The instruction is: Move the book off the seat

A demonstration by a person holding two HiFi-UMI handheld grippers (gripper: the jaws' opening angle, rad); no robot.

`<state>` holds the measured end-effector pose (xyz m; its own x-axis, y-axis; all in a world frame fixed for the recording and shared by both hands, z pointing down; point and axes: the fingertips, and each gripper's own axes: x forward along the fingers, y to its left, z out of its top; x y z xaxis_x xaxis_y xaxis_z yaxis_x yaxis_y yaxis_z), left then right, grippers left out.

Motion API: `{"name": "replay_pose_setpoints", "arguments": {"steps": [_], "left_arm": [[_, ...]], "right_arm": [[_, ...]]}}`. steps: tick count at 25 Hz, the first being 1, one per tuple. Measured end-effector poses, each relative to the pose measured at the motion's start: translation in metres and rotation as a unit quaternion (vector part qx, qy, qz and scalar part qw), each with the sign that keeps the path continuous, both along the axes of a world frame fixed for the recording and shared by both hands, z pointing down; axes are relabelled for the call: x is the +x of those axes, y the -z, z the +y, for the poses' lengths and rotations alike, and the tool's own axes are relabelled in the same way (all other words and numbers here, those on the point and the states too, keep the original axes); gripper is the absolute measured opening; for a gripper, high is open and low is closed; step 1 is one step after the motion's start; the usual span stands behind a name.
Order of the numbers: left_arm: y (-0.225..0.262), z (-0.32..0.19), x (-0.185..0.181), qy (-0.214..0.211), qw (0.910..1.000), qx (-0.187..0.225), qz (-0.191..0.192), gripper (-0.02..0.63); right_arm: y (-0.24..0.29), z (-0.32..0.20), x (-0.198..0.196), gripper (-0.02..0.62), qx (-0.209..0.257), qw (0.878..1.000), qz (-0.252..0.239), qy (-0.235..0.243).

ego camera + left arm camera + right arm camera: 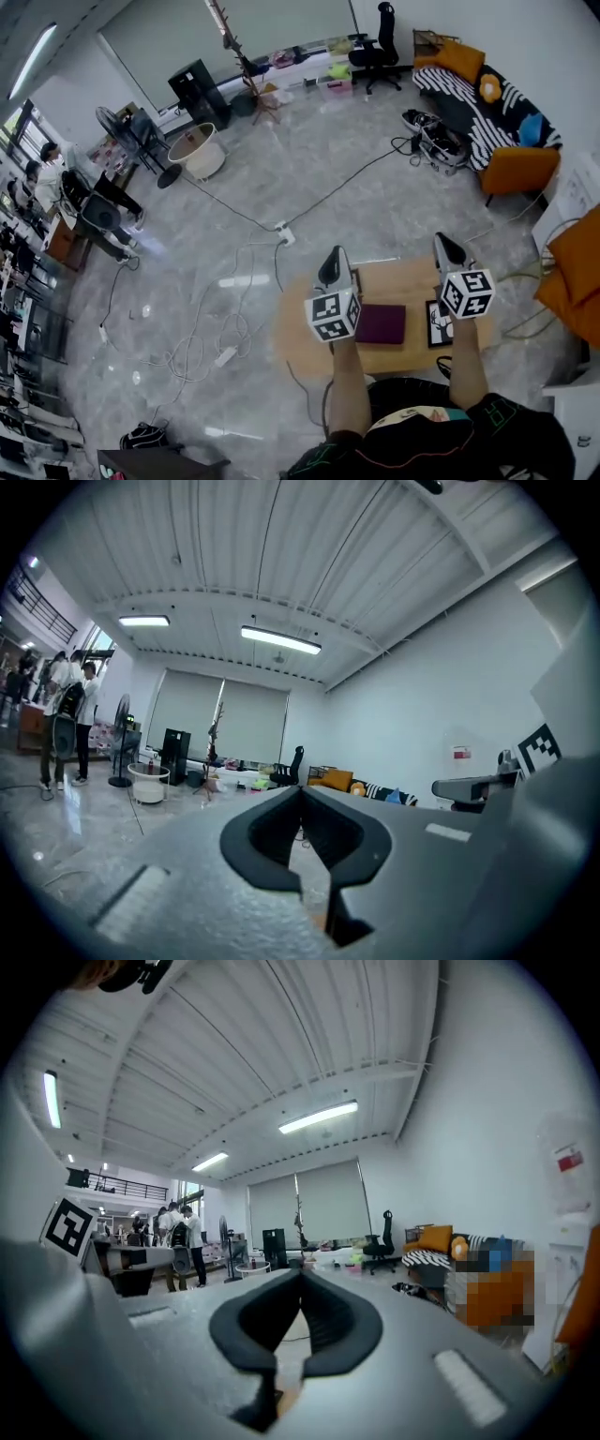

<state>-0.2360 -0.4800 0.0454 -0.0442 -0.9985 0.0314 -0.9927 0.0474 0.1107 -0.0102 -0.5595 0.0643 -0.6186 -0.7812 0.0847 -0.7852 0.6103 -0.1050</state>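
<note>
A dark maroon book (381, 323) lies flat on a low wooden seat (309, 347) right in front of me in the head view. Beside it on the right lies a black and white booklet (437, 323). Both grippers are held up high above the seat and point level out into the room. My left gripper (333, 255) hangs over the seat's left part, my right gripper (446, 242) over its right part. Each is shut with nothing in it. In the left gripper view the left gripper (300, 789) has its tips together, and so has the right gripper (300, 1271) in its own view.
Cables and a power strip (283, 233) trail over the grey floor beyond the seat. An orange sofa with a striped cover (487, 112) stands at the right, orange cushions (577, 272) nearer. A fan (141, 141), a white tub (197, 150) and several people (94, 202) are at the left.
</note>
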Motion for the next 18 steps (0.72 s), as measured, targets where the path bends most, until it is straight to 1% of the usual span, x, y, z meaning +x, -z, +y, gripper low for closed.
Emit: {"name": "replay_pose_setpoints", "arguments": {"steps": [4, 9, 14, 18], "left_arm": [[0.017, -0.002, -0.008, -0.002, 0.9998, 0.013, -0.012, 0.011], [0.025, -0.010, -0.018, -0.012, 0.9994, 0.023, -0.021, 0.011], [0.032, -0.023, -0.020, -0.025, 0.9989, 0.025, -0.029, 0.011], [0.044, -0.034, -0.013, -0.052, 0.9968, 0.050, -0.034, 0.011]], "right_arm": [[0.021, -0.001, -0.015, 0.003, 0.024, 1.000, 0.013, -0.001], [0.032, -0.005, -0.029, 0.003, 0.040, 0.999, 0.021, -0.007], [0.042, -0.011, -0.035, 0.003, 0.052, 0.998, 0.028, -0.010], [0.053, -0.019, -0.038, 0.003, 0.066, 0.997, 0.038, -0.011]]}}
